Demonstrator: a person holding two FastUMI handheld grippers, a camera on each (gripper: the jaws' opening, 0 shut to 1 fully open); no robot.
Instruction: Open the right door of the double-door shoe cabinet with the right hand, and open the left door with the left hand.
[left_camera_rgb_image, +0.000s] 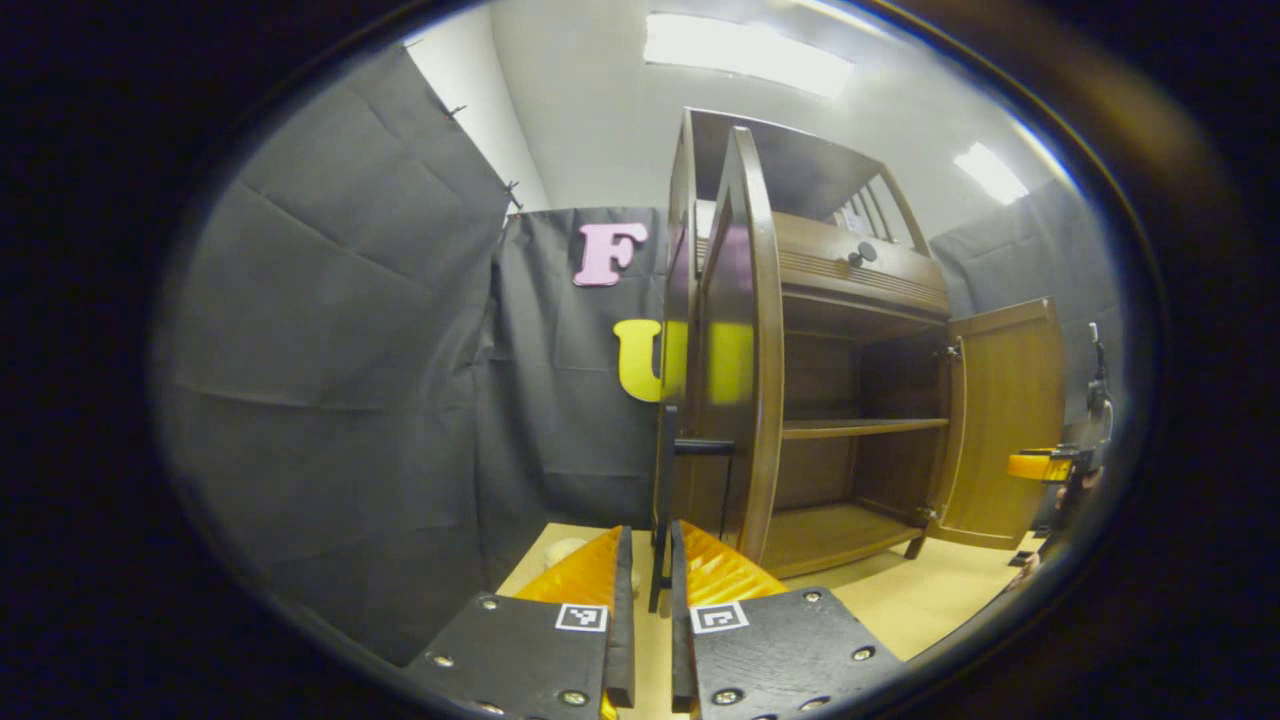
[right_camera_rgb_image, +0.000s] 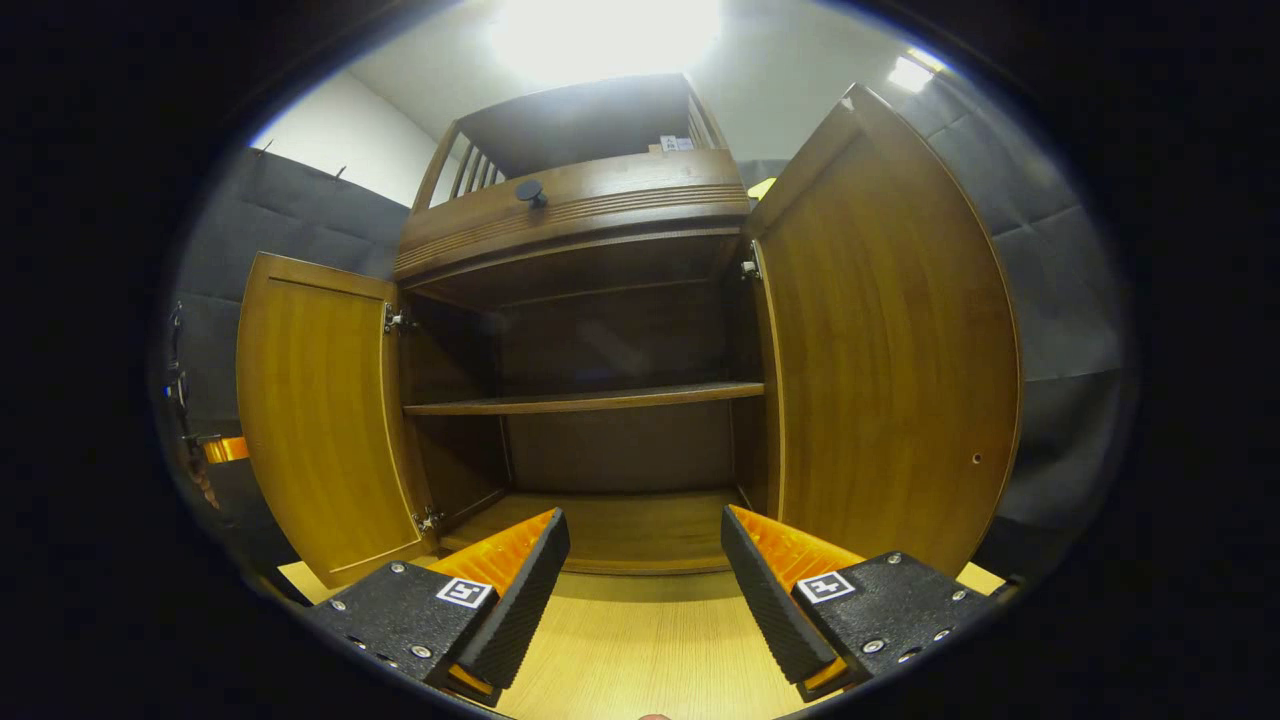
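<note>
left gripper (left_camera_rgb_image: 651, 570) nearest the lens, fingers narrowed to a thin slot around the dark bar handle (left_camera_rgb_image: 662, 500) of the left door (left_camera_rgb_image: 740, 340); they look closed on it, contact hard to confirm. That door is swung wide, seen edge-on. right gripper (right_camera_rgb_image: 645, 575) fingers spread wide, holding nothing, hovering above the light wood bench (right_camera_rgb_image: 640, 650) in front of the shoe cabinet (right_camera_rgb_image: 590, 330). Right door (right_camera_rgb_image: 890, 350) is open wide, just beside that gripper. Both doors open; inner shelf (right_camera_rgb_image: 585, 400) bare. Drawer with round dark knob (right_camera_rgb_image: 530, 190) sits above the opening
</note>
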